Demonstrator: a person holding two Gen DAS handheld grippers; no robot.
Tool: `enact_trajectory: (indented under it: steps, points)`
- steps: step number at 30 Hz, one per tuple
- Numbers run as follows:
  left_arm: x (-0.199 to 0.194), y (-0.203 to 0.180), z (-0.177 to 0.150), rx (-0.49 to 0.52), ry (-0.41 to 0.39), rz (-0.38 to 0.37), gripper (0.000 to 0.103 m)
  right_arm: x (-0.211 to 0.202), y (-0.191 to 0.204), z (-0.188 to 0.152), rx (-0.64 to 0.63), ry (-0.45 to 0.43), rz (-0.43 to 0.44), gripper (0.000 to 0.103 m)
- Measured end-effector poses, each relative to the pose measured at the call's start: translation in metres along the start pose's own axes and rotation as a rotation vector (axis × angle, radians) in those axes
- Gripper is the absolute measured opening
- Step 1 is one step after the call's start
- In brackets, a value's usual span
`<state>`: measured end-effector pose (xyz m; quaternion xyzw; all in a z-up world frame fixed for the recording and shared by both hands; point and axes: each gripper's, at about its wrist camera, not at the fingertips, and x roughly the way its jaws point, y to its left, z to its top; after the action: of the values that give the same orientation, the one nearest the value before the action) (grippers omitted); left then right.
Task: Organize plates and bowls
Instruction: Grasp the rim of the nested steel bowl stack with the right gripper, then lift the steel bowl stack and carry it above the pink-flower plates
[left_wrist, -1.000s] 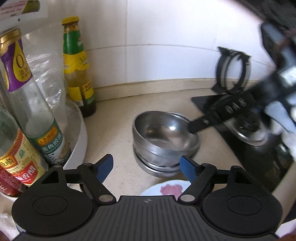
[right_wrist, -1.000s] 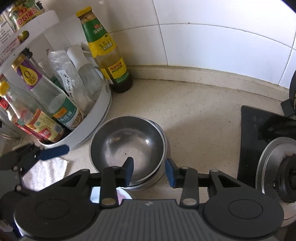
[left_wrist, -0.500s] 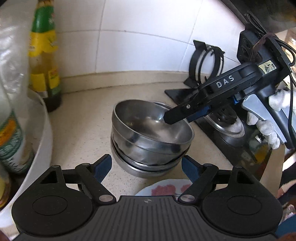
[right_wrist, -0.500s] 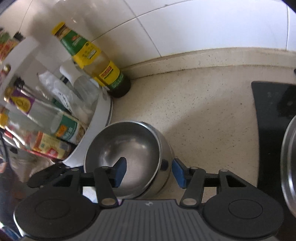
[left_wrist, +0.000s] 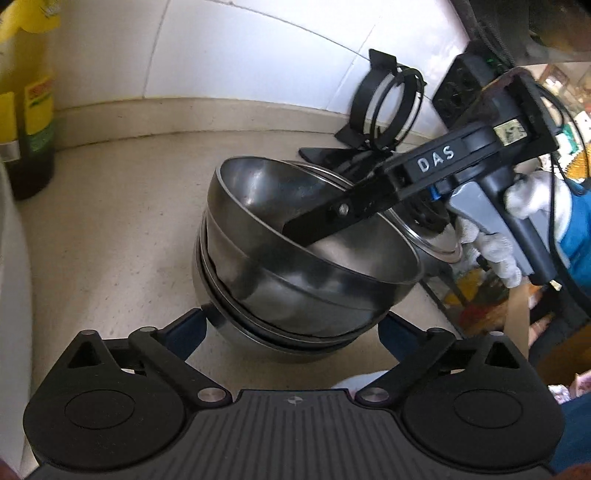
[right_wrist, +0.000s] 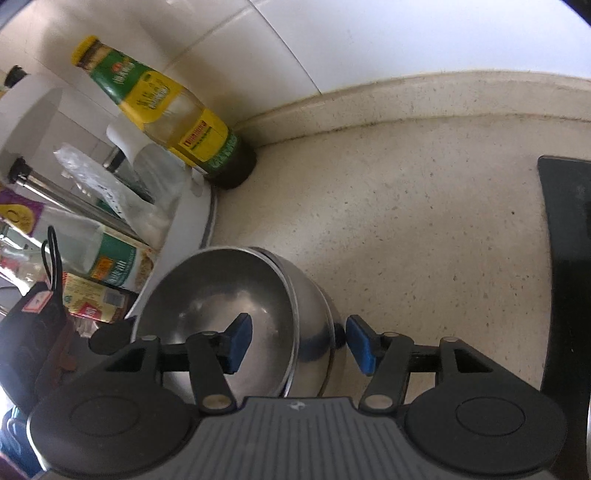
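Left wrist view close, facing right; right wrist view close, facing left; both share bowl stack (left_wrist: 295, 258).

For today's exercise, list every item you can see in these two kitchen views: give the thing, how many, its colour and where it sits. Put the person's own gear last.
Steel bowls: nested stack, exact count unclear, silver, on counter.
Countertop: one, beige speckled.
Sauce bottle: one, yellow-green label, wall corner.
Condiment rack: one, white, left, holding bottles.
Stove: one, black, right.
Left hand-held gripper: black with blue pads, open around stack base.
Right hand-held gripper: same colours, open, straddling top bowl's rim.
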<state>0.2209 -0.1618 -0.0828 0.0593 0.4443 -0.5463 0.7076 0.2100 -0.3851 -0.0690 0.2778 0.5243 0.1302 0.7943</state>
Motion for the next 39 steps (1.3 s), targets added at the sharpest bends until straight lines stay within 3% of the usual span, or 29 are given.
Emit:
enact_trajectory:
  steps: [4,13,20,32,39]
  points:
    - [0.011,0.004,0.009,0.01,0.016,-0.012,0.103,0.016,-0.01,0.002,0.028,0.023,0.065,0.089]
    - [0.017,-0.012,0.013,0.074,-0.004,0.091,0.103,0.017,-0.01,0.004,-0.009,-0.007,0.046,0.089]
    - [0.015,-0.022,0.015,0.074,-0.016,0.117,0.103,0.013,-0.019,0.002,0.038,-0.028,0.073,0.088]
    - [-0.036,-0.051,0.02,0.093,-0.108,0.203,0.103,-0.023,0.008,0.007,0.008,-0.092,0.147,0.088]
    - [-0.082,-0.092,-0.003,0.087,-0.158,0.281,0.103,-0.052,0.034,-0.012,-0.025,-0.088,0.229,0.088]
